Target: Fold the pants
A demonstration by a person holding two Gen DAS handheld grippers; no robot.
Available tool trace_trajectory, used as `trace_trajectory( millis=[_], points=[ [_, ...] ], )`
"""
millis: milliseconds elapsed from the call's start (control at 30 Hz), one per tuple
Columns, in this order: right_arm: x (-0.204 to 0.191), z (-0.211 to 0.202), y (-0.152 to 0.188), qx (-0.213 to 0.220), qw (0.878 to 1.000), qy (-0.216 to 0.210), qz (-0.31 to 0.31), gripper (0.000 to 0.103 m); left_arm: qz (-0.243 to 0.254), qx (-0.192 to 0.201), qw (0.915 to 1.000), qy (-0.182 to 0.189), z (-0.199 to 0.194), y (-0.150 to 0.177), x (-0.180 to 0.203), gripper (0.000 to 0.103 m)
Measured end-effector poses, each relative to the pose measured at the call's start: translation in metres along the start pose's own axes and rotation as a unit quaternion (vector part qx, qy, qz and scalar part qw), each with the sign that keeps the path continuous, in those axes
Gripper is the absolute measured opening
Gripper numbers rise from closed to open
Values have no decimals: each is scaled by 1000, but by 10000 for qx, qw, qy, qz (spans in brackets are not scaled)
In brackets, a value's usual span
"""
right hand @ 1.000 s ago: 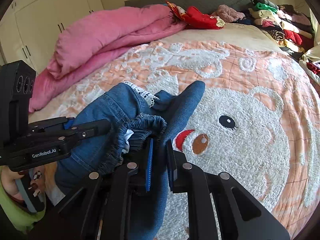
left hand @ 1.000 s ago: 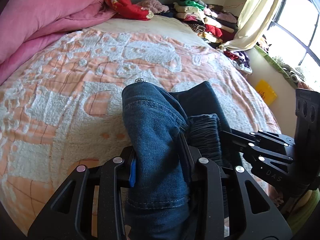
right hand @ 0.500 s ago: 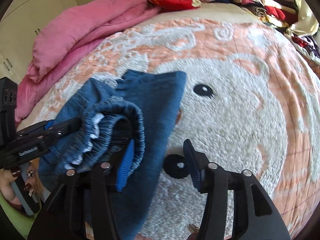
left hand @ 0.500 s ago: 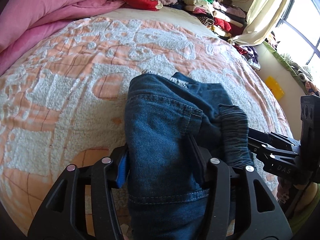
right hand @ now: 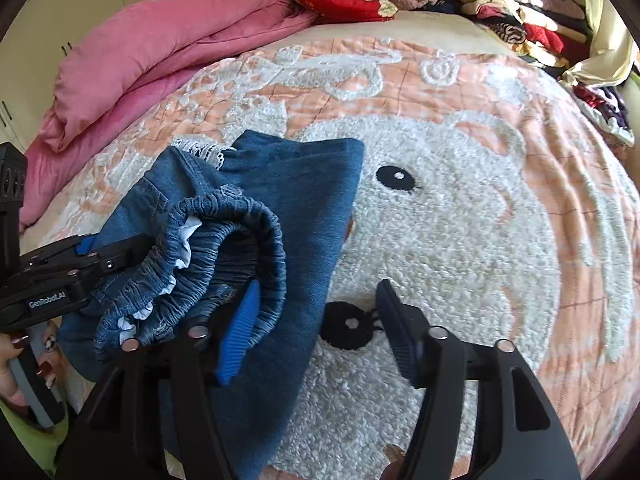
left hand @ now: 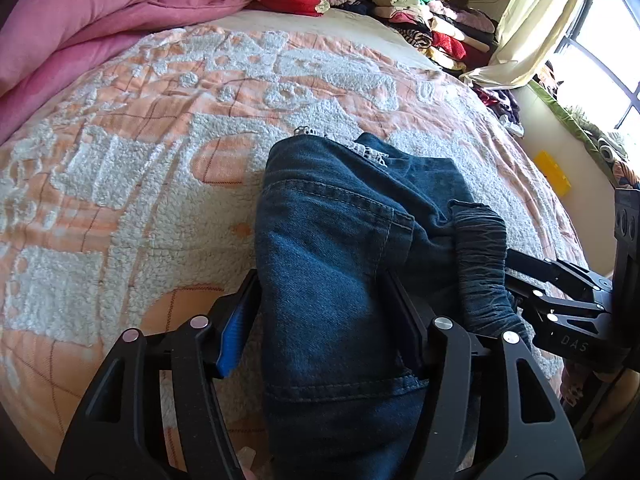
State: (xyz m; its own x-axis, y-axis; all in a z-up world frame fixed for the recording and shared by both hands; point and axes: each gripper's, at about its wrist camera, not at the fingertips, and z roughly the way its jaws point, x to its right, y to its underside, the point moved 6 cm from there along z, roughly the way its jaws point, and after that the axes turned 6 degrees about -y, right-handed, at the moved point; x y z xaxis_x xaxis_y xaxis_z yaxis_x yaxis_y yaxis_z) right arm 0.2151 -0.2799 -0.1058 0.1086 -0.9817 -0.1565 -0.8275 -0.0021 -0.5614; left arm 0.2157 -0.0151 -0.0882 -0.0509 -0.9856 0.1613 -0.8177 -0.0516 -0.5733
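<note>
Since a second ago both claws have spread and let the denim go. Left wrist view: the left claw (left hand: 320, 312) stands released, its fingers either side of the folded pants (left hand: 344, 248) lying on the bed (left hand: 132, 168). Right wrist view: the right claw (right hand: 316, 316) gapes open, its blue pad (right hand: 238, 332) against the elastic waistband (right hand: 224, 248); the left claw (right hand: 92, 256) is at the pants' left edge.

left gripper (left hand: 320, 312) — jaws spread; right gripper (right hand: 316, 316) — jaws spread
</note>
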Motion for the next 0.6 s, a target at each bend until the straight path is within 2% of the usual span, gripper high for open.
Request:
trace_trajectory(
  millis=[100, 167, 200, 233, 367, 400, 433, 600],
  points=[
    [1, -9, 0, 102, 9999, -15, 24, 65, 5, 51, 10000, -13, -8, -1, 1, 57],
    [1, -19, -2, 236, 9997, -33, 33, 75, -9, 124, 9999, -29, -16, -2, 1, 64],
    [1, -24, -2, 319, 9995, -41, 40, 82, -21, 179, 9998, -40, -21, -3, 1, 71],
    [1, -32, -3, 433, 9990, -61, 57, 85, -30, 223, 9997, -59, -25, -3, 1, 79],
    [-2, -56, -5, 736, 9971, -174, 84, 85, -22, 462, 9988, -146, -50, -4, 4, 93],
    [-4, -62, -6, 791, 9967, -179, 52, 87, -22, 523, 9985, -185, -55, -5, 4, 93],
    [-6, -69, -5, 852, 9962, -159, -2, 98, -19, 597, 9980, -207, -64, -4, 4, 93],
    [-15, -102, 3, 1196, 9927, -93, -128, 98, -21, 811, 9964, -243, -91, 2, 6, 93]
  ],
)
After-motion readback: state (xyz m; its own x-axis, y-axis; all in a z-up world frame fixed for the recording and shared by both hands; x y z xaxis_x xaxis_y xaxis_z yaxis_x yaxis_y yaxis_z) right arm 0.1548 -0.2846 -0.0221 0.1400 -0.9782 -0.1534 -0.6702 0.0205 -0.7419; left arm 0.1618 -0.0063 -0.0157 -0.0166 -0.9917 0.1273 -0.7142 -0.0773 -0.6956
